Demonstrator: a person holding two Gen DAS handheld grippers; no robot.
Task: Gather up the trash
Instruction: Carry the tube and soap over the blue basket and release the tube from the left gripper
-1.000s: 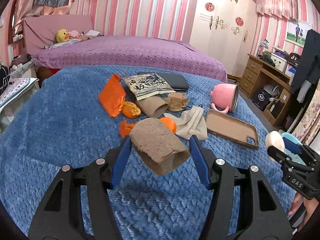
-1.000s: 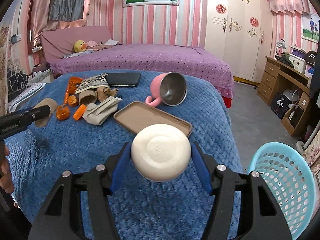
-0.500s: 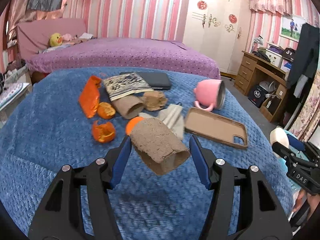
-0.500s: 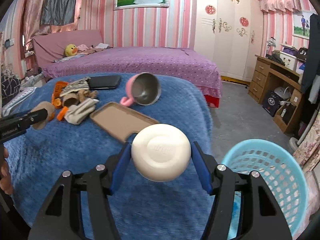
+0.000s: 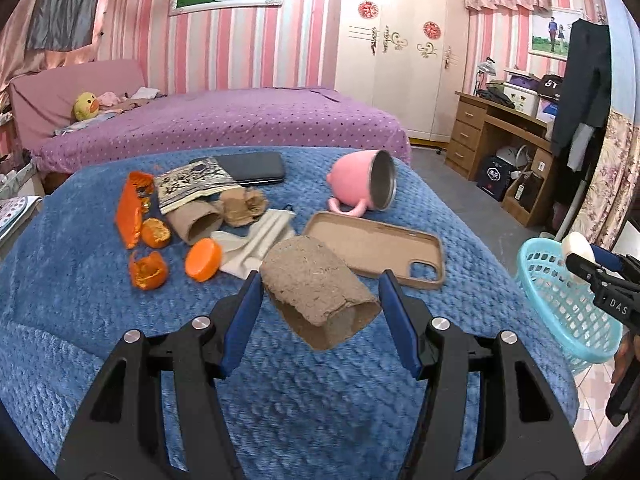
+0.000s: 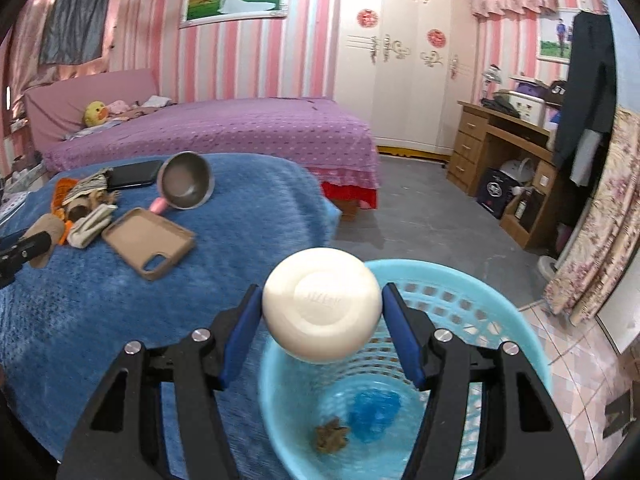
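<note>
over turquoise basket (image 6: 516, 320), right gripper (image 6: 320, 312) clamping white lid (image 6: 322, 310)

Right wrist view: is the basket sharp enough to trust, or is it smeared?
Right wrist view: the blue basket and the scraps in its bottom are motion-smeared, while the white round object in the right hand-held gripper is sharp. Left wrist view: mostly crisp, with fisheye bending at the edges.

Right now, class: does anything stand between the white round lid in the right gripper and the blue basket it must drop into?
Nothing visible does. The right gripper holds the white lid directly above the open basket; only a blue scrap and brown scrap lie at its bottom.
</note>
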